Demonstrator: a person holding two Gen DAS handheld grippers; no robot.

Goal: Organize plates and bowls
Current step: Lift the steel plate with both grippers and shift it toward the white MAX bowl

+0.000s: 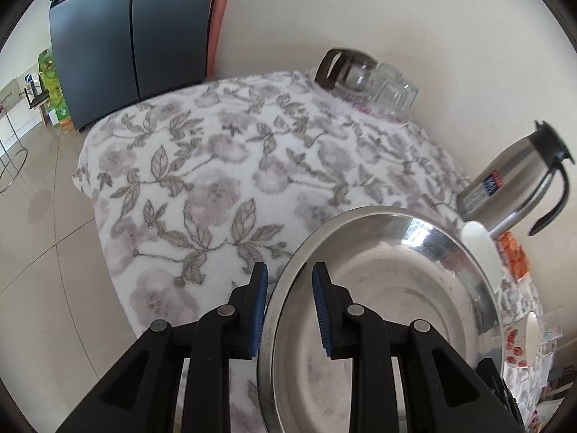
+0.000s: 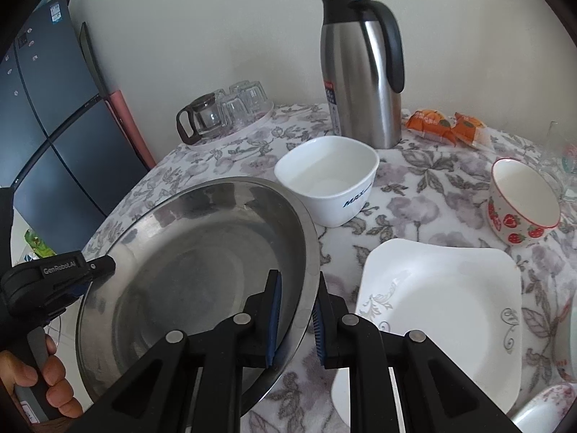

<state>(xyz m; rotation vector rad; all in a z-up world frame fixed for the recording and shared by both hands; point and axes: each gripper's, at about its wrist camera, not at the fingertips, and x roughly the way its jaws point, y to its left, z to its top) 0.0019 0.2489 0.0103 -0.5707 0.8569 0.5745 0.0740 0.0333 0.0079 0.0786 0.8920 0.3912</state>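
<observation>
A large steel basin [image 1: 389, 306] [image 2: 202, 270] is held at its two opposite rims, tilted above the floral table. My left gripper [image 1: 290, 310] straddles its left rim, and its body [image 2: 54, 281] shows on the basin's far rim in the right wrist view. My right gripper [image 2: 297, 319] straddles the right rim. Both pairs of blue pads look closed on the rim. A white square bowl [image 2: 328, 176], a strawberry bowl [image 2: 523, 198] and a white square plate [image 2: 440, 317] sit on the table.
A steel thermos jug [image 2: 360, 72] [image 1: 512, 184] stands at the back. A glass teapot with several glasses [image 2: 223, 112] [image 1: 364, 79] sits on a tray by the wall. Orange snack packets [image 2: 447, 126] lie behind the bowls. A dark fridge [image 1: 126, 29] stands past the table's edge.
</observation>
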